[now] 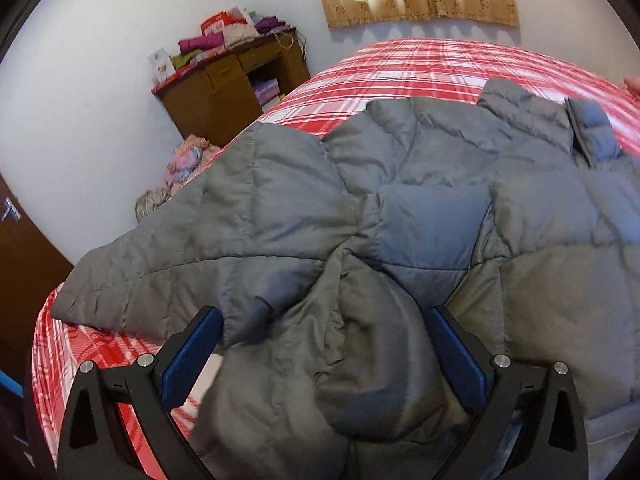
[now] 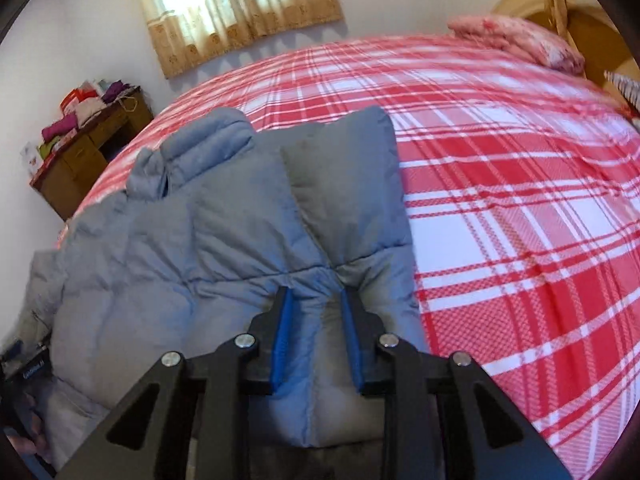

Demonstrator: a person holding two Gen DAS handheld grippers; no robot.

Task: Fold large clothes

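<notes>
A grey quilted puffer jacket (image 1: 400, 208) lies spread over the red-and-white checked bed (image 1: 420, 60), its collar at the far right of the left wrist view. My left gripper (image 1: 323, 312) stands wide open over the near bunched part, with a fold of fabric bulging between the blue pads (image 1: 188, 360); the pads do not squeeze it. In the right wrist view the jacket (image 2: 224, 220) covers the left half of the bed (image 2: 520, 200). My right gripper (image 2: 315, 290) is shut on a pinched ridge of the jacket near its right edge, and the fabric puckers toward the fingers.
A brown wooden cabinet (image 1: 232, 80) piled with folded clothes stands by the wall past the bed's left side. A heap of clothes (image 1: 188, 160) lies on the floor below it. A pink pillow (image 2: 516, 40) rests at the bed's far right. Part of a hand (image 1: 634, 82) shows at the right edge.
</notes>
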